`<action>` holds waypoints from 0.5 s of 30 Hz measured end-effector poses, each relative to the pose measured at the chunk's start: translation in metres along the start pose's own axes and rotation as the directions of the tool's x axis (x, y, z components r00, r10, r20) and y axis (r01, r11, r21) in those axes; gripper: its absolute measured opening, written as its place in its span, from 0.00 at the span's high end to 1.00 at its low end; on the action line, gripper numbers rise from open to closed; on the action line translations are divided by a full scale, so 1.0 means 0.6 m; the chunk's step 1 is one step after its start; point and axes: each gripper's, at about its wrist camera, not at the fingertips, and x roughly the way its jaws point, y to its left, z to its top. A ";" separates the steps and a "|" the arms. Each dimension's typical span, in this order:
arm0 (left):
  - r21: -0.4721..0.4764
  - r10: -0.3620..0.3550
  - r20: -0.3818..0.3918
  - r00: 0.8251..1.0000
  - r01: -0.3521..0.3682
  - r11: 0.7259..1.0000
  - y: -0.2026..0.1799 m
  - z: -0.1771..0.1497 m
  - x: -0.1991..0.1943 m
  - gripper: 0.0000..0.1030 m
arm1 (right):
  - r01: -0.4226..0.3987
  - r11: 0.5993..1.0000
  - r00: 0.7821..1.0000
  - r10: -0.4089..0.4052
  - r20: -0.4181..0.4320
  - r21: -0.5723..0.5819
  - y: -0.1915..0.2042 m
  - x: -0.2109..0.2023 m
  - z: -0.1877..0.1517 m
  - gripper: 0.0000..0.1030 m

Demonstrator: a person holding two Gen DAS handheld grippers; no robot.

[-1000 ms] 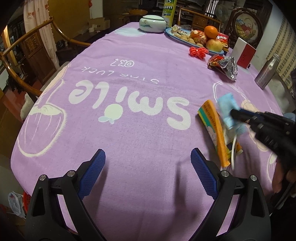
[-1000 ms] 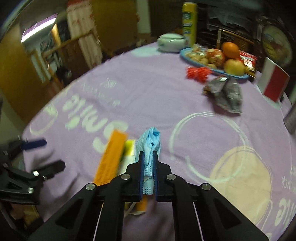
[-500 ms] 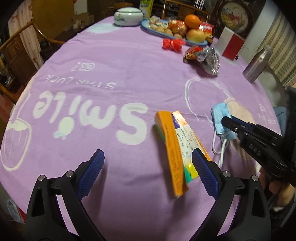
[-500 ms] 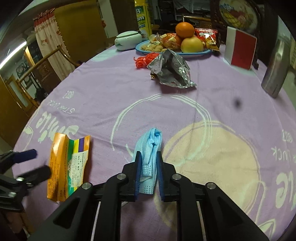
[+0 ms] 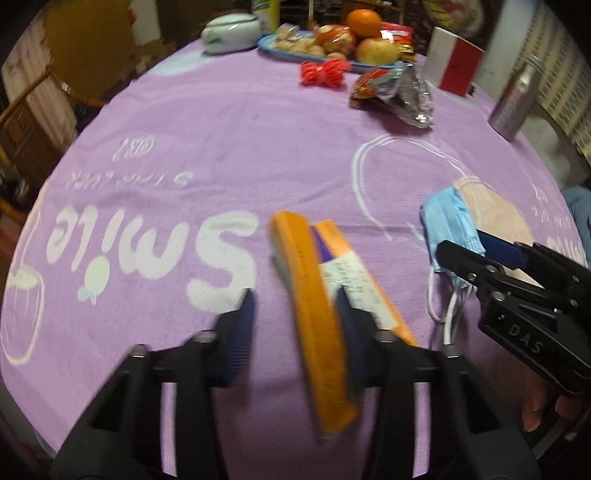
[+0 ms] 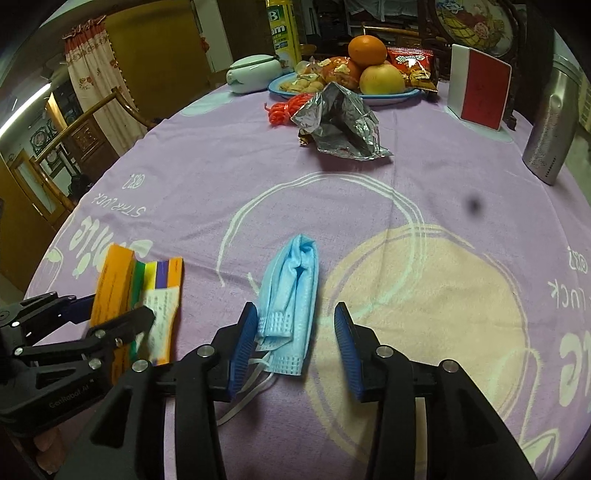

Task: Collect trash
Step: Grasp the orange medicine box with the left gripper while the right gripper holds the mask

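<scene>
A flattened orange carton (image 5: 310,295) lies on the purple tablecloth (image 5: 221,147). My left gripper (image 5: 295,325) straddles it with the jaws closing. The right pad is at the carton's edge, and a gap remains at the left pad. A crumpled blue face mask (image 6: 291,288) lies on the cloth between the fingers of my right gripper (image 6: 293,328), whose jaws are opening and no longer pinch it. In the right wrist view, the left gripper (image 6: 120,308) sits over the carton (image 6: 118,280). The left wrist view shows the right gripper (image 5: 461,243) at the mask (image 5: 447,218).
A crumpled foil snack wrapper (image 6: 343,125) and a red string bundle (image 6: 284,107) lie farther back. Behind them are a blue fruit plate (image 6: 391,96), a white lidded dish (image 6: 255,72) and a yellow can (image 6: 282,29). A red-and-white card (image 6: 480,88) and metal flask (image 6: 550,122) stand right.
My right gripper lowered the mask onto the cloth and opened off it. My left gripper moved right over the orange carton, and its wide jaws narrowed around it.
</scene>
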 end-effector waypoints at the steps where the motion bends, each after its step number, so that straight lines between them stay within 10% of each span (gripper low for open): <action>1: 0.006 0.014 0.008 1.000 -0.014 1.000 -0.003 0.000 -0.004 0.81 | 0.004 1.000 1.000 -0.004 0.005 -0.002 0.000 0.000 0.000 0.58; 15: -0.140 0.096 0.155 0.983 -0.075 0.987 0.107 -0.062 -0.127 0.83 | -0.031 0.998 0.998 0.033 0.045 -0.050 0.024 -0.007 -0.002 0.84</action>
